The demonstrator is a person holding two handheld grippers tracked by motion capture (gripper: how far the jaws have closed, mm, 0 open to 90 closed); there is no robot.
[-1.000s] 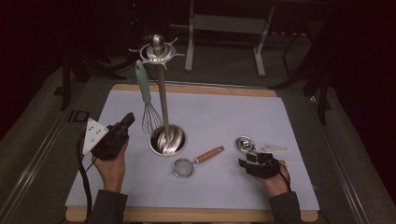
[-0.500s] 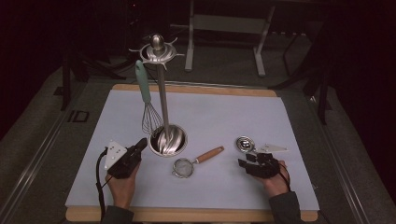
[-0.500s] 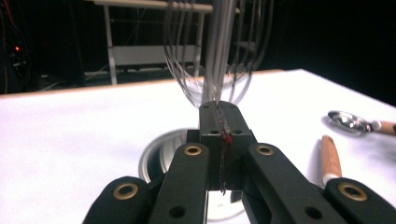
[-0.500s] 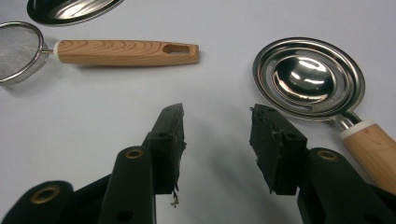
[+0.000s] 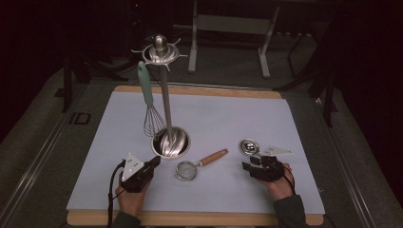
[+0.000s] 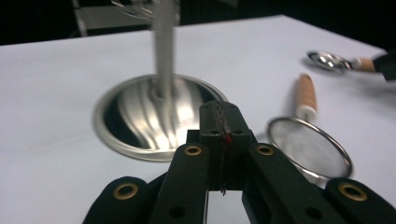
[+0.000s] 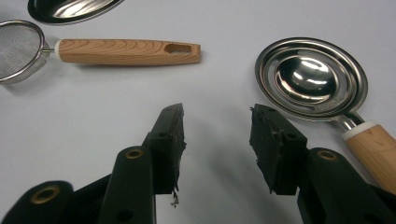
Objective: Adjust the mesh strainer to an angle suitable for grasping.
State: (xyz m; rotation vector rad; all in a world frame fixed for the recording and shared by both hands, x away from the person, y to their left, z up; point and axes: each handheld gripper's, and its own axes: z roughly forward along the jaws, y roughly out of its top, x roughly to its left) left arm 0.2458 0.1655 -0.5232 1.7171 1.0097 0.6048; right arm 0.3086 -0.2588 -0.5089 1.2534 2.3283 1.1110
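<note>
A steel utensil stand (image 5: 170,141) rises from its round base in the middle of the white mat (image 5: 228,114). A whisk (image 5: 148,102) with a teal handle hangs from the stand's top. My left gripper (image 5: 156,160) lies low just left of the base, shut with nothing in it; in the left gripper view its gripper (image 6: 219,109) points at the base (image 6: 154,116). A small strainer (image 5: 187,168) with a wooden handle lies between the hands. My right gripper (image 5: 249,163) is open and empty just short of a steel scoop (image 5: 248,146). The scoop (image 7: 310,79) and the strainer handle (image 7: 126,51) lie beyond its open tips (image 7: 217,123).
The mat covers a wooden board (image 5: 199,219) whose edge shows at front and back. A metal frame (image 5: 228,28) stands on the dark floor behind the table. A rail (image 5: 43,156) runs along the left side.
My left hand has come down and toward the near edge, moving right from beside the whisk to the mat by the stand's base. The right hand has stayed put.
</note>
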